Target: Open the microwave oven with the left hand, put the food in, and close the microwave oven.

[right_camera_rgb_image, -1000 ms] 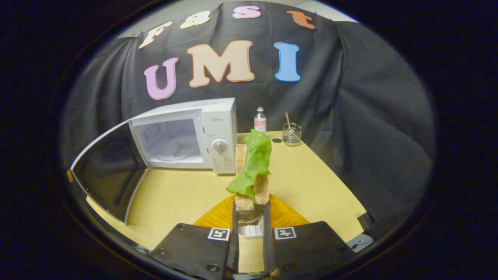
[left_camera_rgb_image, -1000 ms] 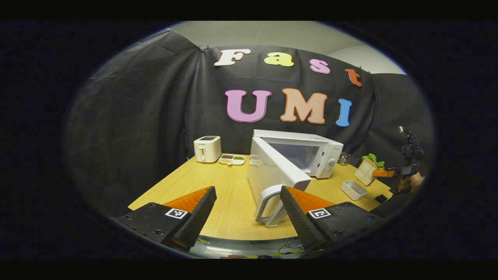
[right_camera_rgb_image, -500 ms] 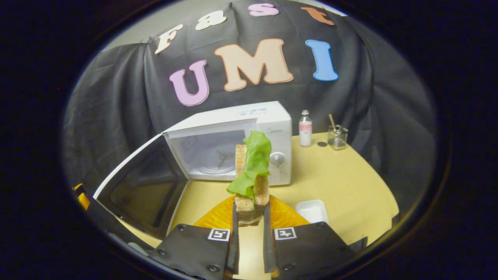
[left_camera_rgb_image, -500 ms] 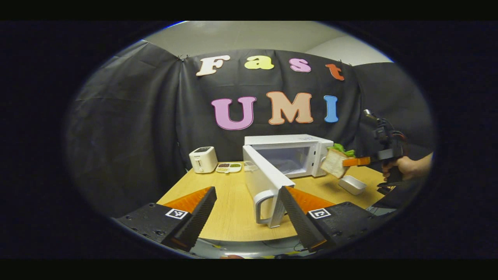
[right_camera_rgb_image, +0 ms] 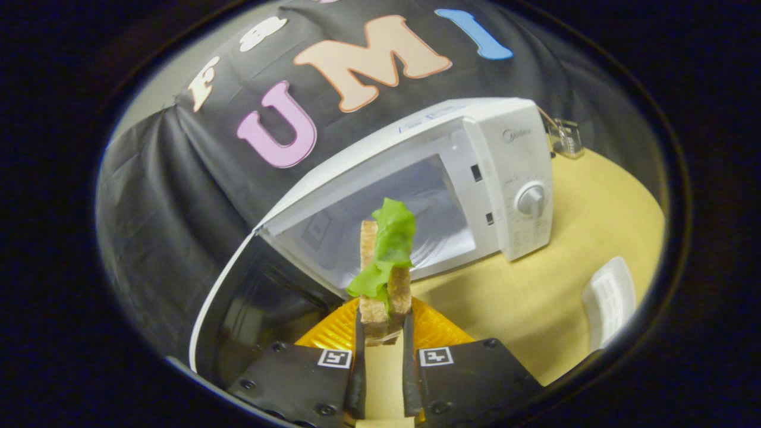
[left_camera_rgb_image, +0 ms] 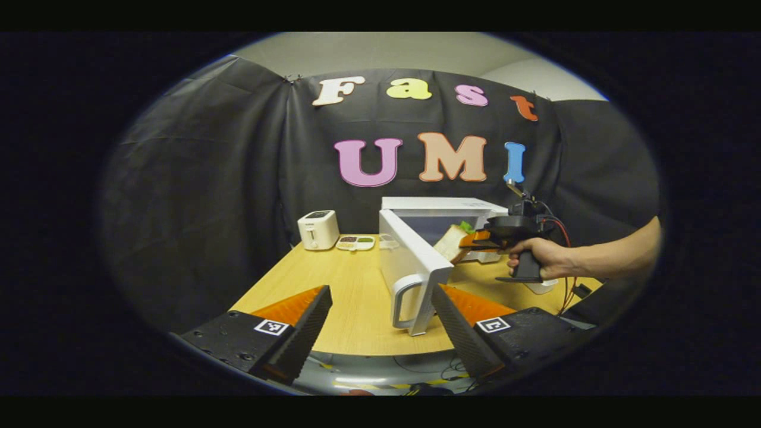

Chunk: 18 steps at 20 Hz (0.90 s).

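Broadly, a wooden table [left_camera_rgb_image: 351, 297] carries the white microwave oven [right_camera_rgb_image: 505, 154], whose door [left_camera_rgb_image: 413, 261] stands swung wide with its handle [left_camera_rgb_image: 401, 300] facing the left gripper view. That left gripper [left_camera_rgb_image: 380, 330] hangs near the table's edge with its fingers spread wide and nothing between them. Farther off, a hand [left_camera_rgb_image: 538, 257] holds the right gripper [right_camera_rgb_image: 380, 356], whose fingers are clamped on the sandwich [right_camera_rgb_image: 383, 279], bread with a green lettuce leaf, raised just in front of the oven's open cavity. Smaller things sit around: a toaster [left_camera_rgb_image: 317, 229], a divided dish [left_camera_rgb_image: 355, 242] beside it, and a white tray [right_camera_rgb_image: 607, 300] right of the oven.
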Tool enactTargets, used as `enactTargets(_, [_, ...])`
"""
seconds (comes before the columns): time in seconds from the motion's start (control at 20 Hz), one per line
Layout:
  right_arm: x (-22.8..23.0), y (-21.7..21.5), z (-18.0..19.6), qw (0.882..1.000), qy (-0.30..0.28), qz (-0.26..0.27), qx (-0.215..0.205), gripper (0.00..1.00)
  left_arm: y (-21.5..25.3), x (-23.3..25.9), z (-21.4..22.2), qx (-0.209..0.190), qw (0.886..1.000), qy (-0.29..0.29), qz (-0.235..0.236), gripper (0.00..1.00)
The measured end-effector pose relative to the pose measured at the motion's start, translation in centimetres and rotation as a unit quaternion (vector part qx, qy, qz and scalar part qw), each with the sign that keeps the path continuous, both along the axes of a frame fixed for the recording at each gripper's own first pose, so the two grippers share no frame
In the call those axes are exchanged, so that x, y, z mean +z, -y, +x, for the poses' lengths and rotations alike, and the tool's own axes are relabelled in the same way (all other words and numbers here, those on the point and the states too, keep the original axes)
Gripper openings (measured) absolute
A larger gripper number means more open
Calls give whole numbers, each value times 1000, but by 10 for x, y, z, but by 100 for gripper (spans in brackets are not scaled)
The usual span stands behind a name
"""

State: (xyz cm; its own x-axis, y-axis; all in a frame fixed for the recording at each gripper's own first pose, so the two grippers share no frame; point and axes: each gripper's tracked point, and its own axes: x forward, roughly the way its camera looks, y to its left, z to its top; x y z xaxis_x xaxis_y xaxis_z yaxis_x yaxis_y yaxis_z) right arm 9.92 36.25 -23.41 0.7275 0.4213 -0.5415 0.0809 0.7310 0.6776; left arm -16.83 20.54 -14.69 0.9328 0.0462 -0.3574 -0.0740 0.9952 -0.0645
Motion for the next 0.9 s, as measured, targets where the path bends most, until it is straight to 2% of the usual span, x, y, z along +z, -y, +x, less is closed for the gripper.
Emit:
enactTargets(0.15, [-7,-25,21,994,-53,81,-59,27,-9,-5,-9,13,1000,-10,-12,99])
enactTargets(0.35, [-24,-44,47,964,-127,176,-155,26,-21,-12,-16,35,998,-24,-43,98])
enactTargets(0.4, [-26,-50,58,954,-135,197,-180,34,-26,-14,-20,45,997,-28,-46,98])
enactTargets(0.45, [-27,-54,61,948,-139,207,-195,19,-33,-16,-23,55,997,-31,-48,98])
enactTargets(0.5, [-28,-57,70,942,-141,218,-210,26,-39,-17,-26,64,996,-33,-49,97])
enactTargets(0.6, [-33,-62,87,929,-149,239,-240,26,-47,-23,-30,85,994,-41,-56,96])
enactTargets(0.65, [-35,-63,91,924,-154,244,-251,19,-50,-25,-34,95,993,-46,-58,99])
enactTargets(0.7, [-39,-64,96,921,-155,244,-261,19,-54,-23,-36,104,992,-46,-59,96])
enactTargets(0.75, [-44,-64,99,919,-157,242,-269,27,-57,-20,-38,108,991,-45,-59,96])
enactTargets(0.8, [-49,-64,103,917,-159,241,-277,26,-58,-18,-39,109,991,-45,-59,99])
enactTargets(0.9, [-56,-64,114,911,-158,244,-293,26,-59,-20,-41,109,991,-50,-53,96])
